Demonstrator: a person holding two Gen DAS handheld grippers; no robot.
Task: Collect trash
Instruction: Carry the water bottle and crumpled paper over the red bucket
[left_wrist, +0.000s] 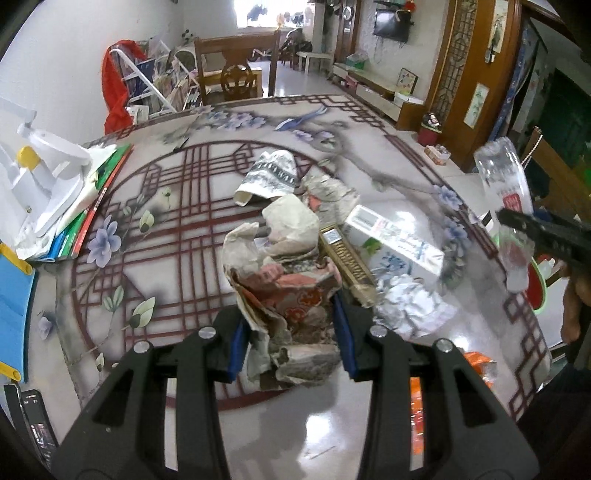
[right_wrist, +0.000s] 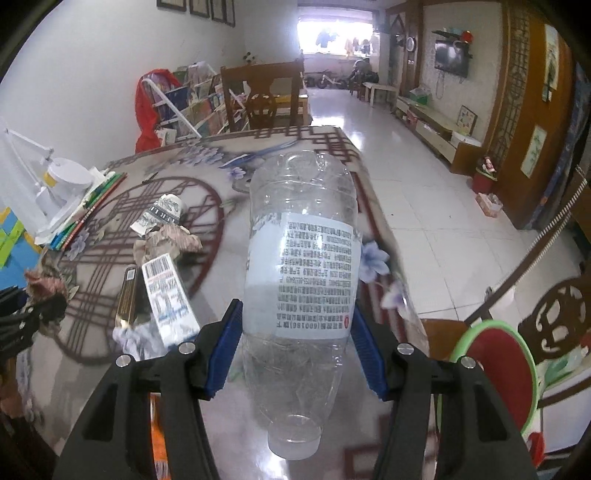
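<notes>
My left gripper is shut on a crumpled paper wad with reddish print, held above the patterned table. My right gripper is shut on an empty clear plastic bottle with a white label, cap end toward the camera; the bottle also shows at the right in the left wrist view. More trash lies on the table: a paper cup, a white carton, a gold box and crumpled white paper.
A green-rimmed red bin stands beside the table at the right. Books and a white lamp sit at the table's left. An orange wrapper lies near the front edge. A phone is at the lower left. A wooden chair stands behind.
</notes>
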